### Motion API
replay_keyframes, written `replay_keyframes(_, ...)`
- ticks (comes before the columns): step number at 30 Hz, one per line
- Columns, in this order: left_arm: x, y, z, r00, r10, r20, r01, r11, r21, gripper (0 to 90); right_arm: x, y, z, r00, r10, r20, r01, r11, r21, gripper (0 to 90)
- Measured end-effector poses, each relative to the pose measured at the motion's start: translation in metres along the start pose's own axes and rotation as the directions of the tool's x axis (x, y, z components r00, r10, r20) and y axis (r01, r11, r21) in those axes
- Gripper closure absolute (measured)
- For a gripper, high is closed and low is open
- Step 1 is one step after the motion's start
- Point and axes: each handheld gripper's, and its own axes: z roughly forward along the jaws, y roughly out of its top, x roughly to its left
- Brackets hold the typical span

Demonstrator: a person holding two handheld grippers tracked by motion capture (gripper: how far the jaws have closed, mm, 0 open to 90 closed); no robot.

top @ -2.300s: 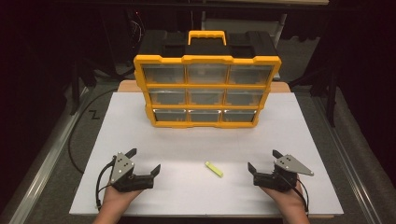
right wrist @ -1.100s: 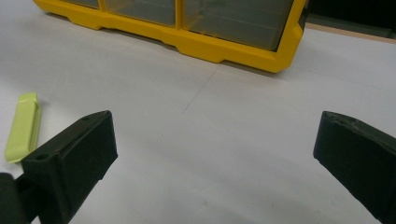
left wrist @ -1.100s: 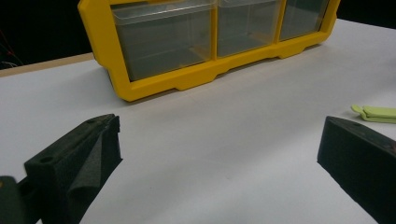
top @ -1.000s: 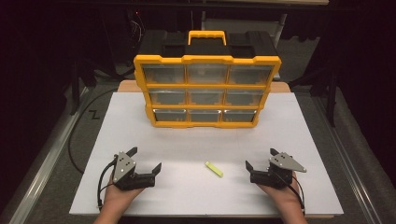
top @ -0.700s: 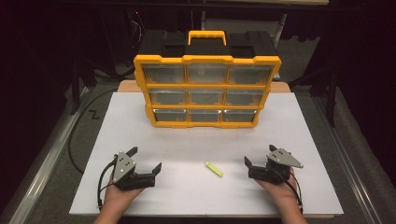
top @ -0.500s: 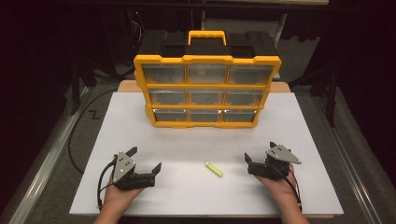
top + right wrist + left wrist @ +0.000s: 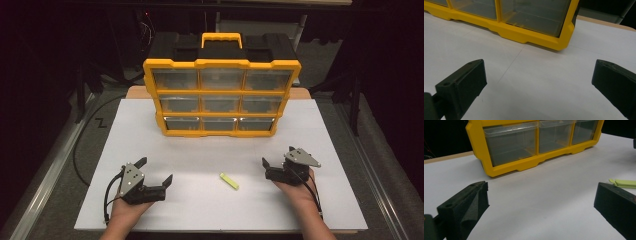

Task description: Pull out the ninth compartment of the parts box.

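A small lime-green strip [image 7: 229, 181] lies flat on the white board [image 7: 320, 135], between my two grippers. In the left gripper view the green strip [image 7: 624, 183] sits just past the tip of the right-hand jaw. My left gripper [image 7: 155, 170] rests on the board at the front left, open with nothing between its jaws [image 7: 541, 197]. Front right, my right gripper [image 7: 278, 156] is open too and holds nothing [image 7: 539, 75]. It stands a short way right of the strip.
A yellow organizer [image 7: 222, 95] with clear drawers and a black top stands upright at the back middle of the board; its bottom row shows close up [image 7: 534, 142] [image 7: 536, 17]. A black cable [image 7: 77, 150] loops off the left edge.
My right gripper has shifted a little to the left and forward, closer to the green strip. The left gripper and the strip have not moved.
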Motion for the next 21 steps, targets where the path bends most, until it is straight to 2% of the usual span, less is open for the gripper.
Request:
replay_keyframes(9,0.001,0.001,-0.001,0.9997,-0.024,0.005,0.024,0.9997,-0.009,0.3,0.0,0.005,0.014,1.0,-0.003,0.006,0.003,1.0,0.009,0.9)
replay_keyframes(10,0.0,0.001,-0.001,0.9998,-0.021,0.005,0.021,0.9997,-0.013,0.3,0.0,0.007,0.017,0.9997,-0.018,0.016,0.018,1.0,0.014,0.8)
replay_keyframes(14,0.0,0.001,-0.001,0.9999,-0.013,0.008,0.013,0.9998,-0.015,0.5,-0.001,0.011,0.023,0.9997,-0.023,0.01,0.023,1.0,0.008,0.8)
replay_keyframes(17,0.0,0.001,0.0,0.9996,-0.014,0.025,0.014,0.9999,-0.01,0.6,-0.002,0.013,0.028,0.9999,-0.016,0.004,0.016,1.0,0.004,0.8)
replay_keyframes(21,-0.003,0.001,0.0,0.9994,0.003,0.033,-0.003,1.0,0.003,0.6,-0.006,0.014,0.03,1.0,-0.004,0.006,0.004,1.0,0.014,0.8)
